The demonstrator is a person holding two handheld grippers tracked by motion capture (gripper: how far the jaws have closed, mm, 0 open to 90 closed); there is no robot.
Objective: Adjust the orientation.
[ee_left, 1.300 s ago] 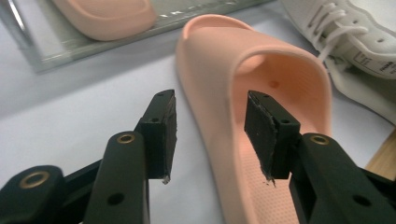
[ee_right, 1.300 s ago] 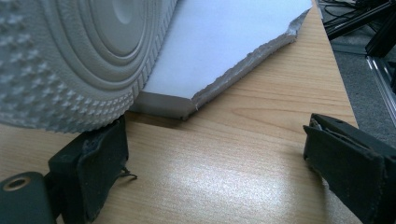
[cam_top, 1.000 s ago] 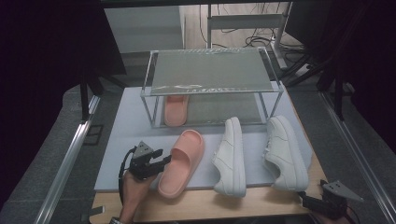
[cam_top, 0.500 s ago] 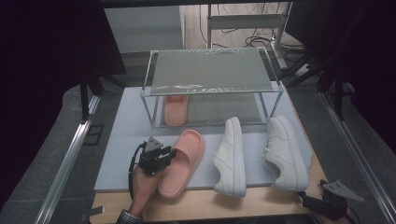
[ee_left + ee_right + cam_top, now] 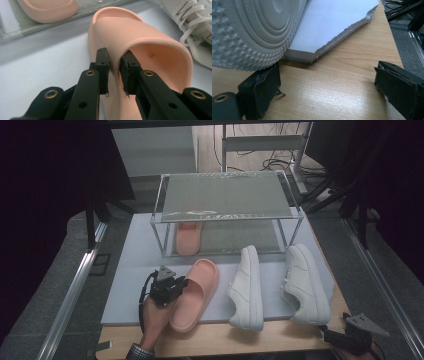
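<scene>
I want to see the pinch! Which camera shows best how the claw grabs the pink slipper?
The left gripper view: the left claw squeezes the pink slipper wall between its pads, close up. The high view shows the whole slipper, the pinch tiny. The right gripper view faces a white shoe sole.

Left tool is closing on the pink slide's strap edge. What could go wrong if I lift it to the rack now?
1. The left tool pinches only the thin side edge of the slide's strap; the jaws have just been closing, and the soft shoe may twist or slip once lifted.
2. The nearest sneaker lies close beside it; a swinging heel could knock it.
3. The rack's lower shelf is low, and the other slide already sits there.
</scene>
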